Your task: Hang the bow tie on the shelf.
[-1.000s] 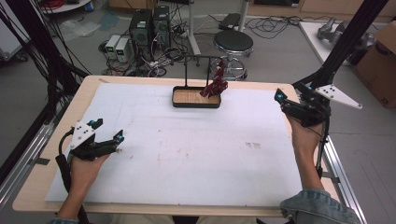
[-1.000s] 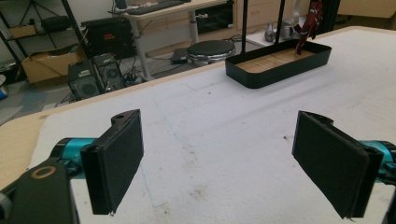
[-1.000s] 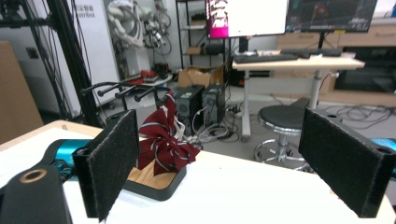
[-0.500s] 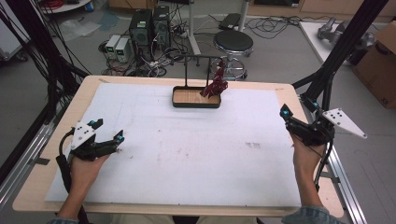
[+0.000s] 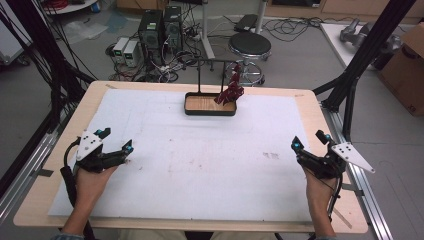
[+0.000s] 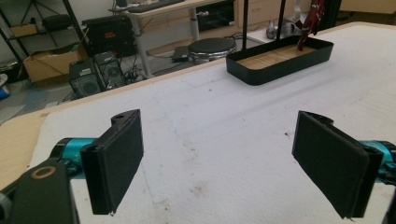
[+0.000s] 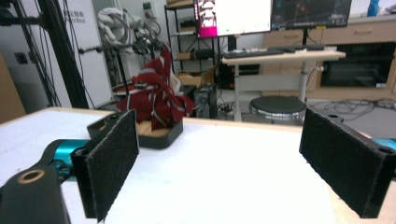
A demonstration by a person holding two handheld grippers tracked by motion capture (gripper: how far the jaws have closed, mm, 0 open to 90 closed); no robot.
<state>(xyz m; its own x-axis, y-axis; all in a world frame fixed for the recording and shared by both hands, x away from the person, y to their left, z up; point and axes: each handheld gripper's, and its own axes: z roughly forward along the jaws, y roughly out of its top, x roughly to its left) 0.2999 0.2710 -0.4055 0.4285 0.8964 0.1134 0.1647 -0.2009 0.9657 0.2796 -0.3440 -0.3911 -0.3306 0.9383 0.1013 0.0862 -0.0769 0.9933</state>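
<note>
Currently both grippers rest near the person's edge of the table, well apart from each other, and both are spread wide with nothing between their pads. The left gripper (image 5: 117, 152) sits at the near-left of the white mat (image 5: 200, 165), the right gripper (image 5: 305, 152) at the near-right. The thing most likely in play is the dark red cloth (image 5: 230, 92), which hangs on a thin black stand (image 5: 200, 75) and droops into the right end of a shallow black tray (image 5: 210, 106) with a wooden floor, set at the far middle of the table. From either gripper the cloth lies forward and inward: ahead and to the right of the left one, ahead and to the left of the right one. The tray's long axis runs across the table, left to right, while the cloth hangs roughly upright. In the right gripper view the cloth (image 7: 156, 95) stands just left of the line between the jaws; in the left gripper view the tray (image 6: 280, 58) is far off to the upper right. Because the cloth hangs at the tray's right end, the right hand looks slightly nearer and better aimed for a reach.
</note>
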